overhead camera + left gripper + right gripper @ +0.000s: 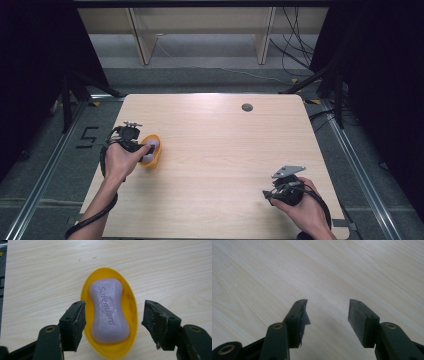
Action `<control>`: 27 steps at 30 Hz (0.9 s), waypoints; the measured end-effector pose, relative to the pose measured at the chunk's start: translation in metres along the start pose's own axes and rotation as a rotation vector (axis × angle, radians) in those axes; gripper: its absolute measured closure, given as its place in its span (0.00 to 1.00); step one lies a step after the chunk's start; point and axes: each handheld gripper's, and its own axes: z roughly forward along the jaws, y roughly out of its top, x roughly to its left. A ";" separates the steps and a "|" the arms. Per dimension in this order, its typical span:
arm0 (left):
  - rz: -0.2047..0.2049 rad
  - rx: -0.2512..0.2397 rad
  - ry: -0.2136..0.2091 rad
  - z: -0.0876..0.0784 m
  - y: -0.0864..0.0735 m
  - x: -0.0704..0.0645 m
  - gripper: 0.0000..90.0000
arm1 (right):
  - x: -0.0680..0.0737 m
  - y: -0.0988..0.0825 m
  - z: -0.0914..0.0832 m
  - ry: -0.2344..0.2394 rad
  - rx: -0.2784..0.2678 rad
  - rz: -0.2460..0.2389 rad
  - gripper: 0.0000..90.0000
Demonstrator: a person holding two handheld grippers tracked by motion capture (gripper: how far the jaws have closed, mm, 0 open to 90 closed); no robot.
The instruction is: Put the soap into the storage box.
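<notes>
1. Your left gripper (113,315) has its jaws spread wide, one on each side of the yellow soap dish (131,305), neither pad touching the rim as far as the left gripper view shows. Your right gripper (327,312) also has its jaws spread, with nothing between them but bare wood.
2. The table (225,150) is light wood with a small dark round fitting (247,107) near its far edge.
3. Your left hand (118,161) sits at the table's left side; your right hand (302,205) sits near the front right corner, well apart from the dish.
4. The dish is oval and rests on the table at the left.
5. A pale purple soap bar (108,310) marked "Safeguard" lies inside the dish, lengthwise.
</notes>
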 end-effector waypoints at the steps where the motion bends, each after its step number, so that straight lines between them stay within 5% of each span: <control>1: 0.000 -0.012 -0.002 -0.002 -0.002 0.000 0.37 | 0.000 0.000 0.000 -0.001 -0.002 -0.001 0.55; 10: 0.002 -0.071 -0.033 -0.017 -0.036 0.002 0.35 | 0.000 0.000 0.000 0.007 0.003 0.010 0.55; 27: 0.017 -0.080 -0.061 -0.018 -0.101 0.016 0.35 | 0.001 0.000 -0.001 0.009 0.012 0.019 0.54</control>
